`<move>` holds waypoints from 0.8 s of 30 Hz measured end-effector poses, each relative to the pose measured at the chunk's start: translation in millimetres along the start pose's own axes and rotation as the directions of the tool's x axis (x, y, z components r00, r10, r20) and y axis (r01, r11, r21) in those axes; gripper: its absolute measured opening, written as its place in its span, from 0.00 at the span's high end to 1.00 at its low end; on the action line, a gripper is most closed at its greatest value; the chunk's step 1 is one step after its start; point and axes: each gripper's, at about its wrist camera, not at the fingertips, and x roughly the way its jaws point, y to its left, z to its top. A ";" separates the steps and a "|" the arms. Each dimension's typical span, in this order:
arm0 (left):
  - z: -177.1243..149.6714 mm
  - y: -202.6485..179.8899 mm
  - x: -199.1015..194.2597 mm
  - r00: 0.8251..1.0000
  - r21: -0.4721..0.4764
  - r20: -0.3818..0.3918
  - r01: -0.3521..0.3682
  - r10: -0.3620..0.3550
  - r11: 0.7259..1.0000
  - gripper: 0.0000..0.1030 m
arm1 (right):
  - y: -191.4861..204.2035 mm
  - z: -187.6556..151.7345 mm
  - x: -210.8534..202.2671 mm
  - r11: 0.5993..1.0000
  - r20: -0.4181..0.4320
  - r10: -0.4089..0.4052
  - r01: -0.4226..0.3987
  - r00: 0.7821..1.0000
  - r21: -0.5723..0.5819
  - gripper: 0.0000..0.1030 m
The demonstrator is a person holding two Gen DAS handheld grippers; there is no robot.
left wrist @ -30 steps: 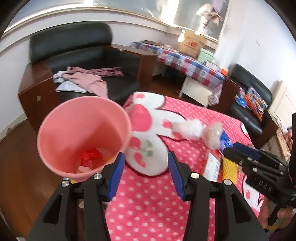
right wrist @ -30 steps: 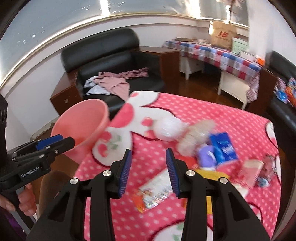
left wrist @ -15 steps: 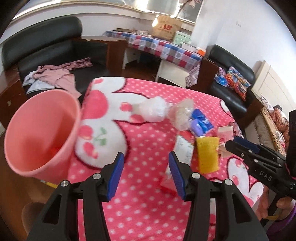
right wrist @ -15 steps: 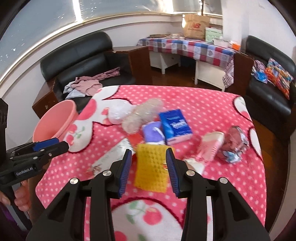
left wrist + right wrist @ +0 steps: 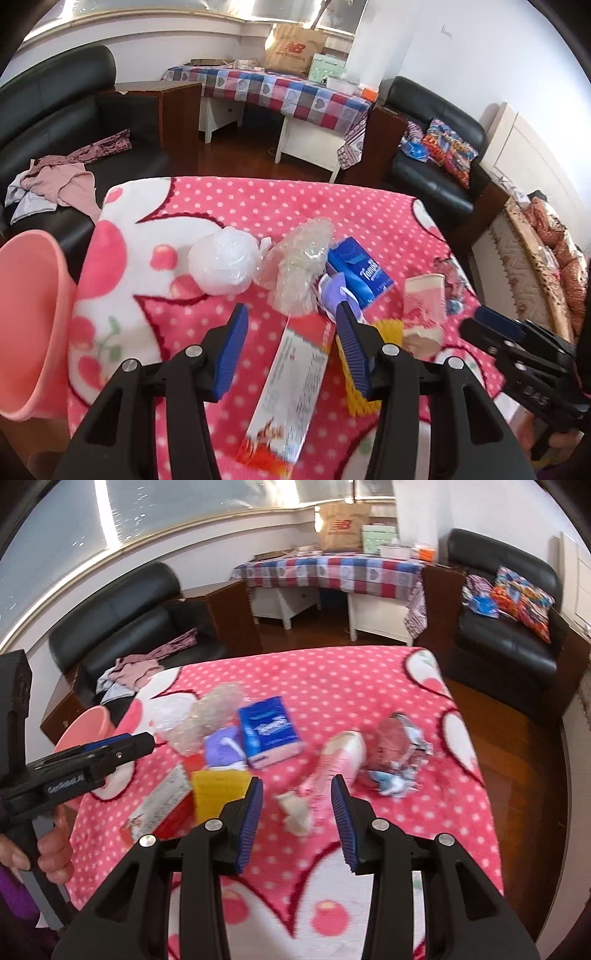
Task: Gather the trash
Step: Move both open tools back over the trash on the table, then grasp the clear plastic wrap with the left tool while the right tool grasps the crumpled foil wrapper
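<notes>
Trash lies on a pink polka-dot blanket (image 5: 258,199): a white plastic bag ball (image 5: 223,260), a crumpled clear bag (image 5: 301,266), a blue tissue pack (image 5: 358,271), a purple wrapper (image 5: 332,291), a red-and-white flat box (image 5: 295,387), a yellow sponge (image 5: 218,792), a pink paper cup (image 5: 341,760) and crumpled foil wrappers (image 5: 397,753). A pink bin (image 5: 26,317) stands at the table's left edge. My left gripper (image 5: 291,339) is open and empty above the flat box. My right gripper (image 5: 297,806) is open and empty just before the pink cup.
Black sofas (image 5: 55,110) with clothes (image 5: 62,177) stand behind the table. A checked-cloth table (image 5: 273,92) with a paper bag is at the back. Another black armchair (image 5: 509,627) with cushions is at the right. Dark wood floor surrounds the table.
Both grippers swung right, away from the pink bin and over the trash pile. The left now sits above the flat box, the right near the pink cup. Both stayed open.
</notes>
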 end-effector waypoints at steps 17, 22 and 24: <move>6.3 -9.0 43.1 0.996 0.038 -0.040 -0.077 0.079 0.996 0.86 | -54.6 6.1 7.3 0.994 0.000 -0.046 0.046 0.999 0.100 0.62; 3.3 -7.8 27.3 0.998 0.017 -0.020 -0.066 0.066 0.998 0.88 | -63.6 7.7 19.2 0.990 -0.019 -0.051 0.053 0.998 0.130 0.62; 2.0 -6.5 17.9 0.998 0.011 -0.008 -0.062 0.062 0.998 0.89 | -66.2 9.1 25.2 0.988 -0.030 -0.050 0.054 0.998 0.142 0.62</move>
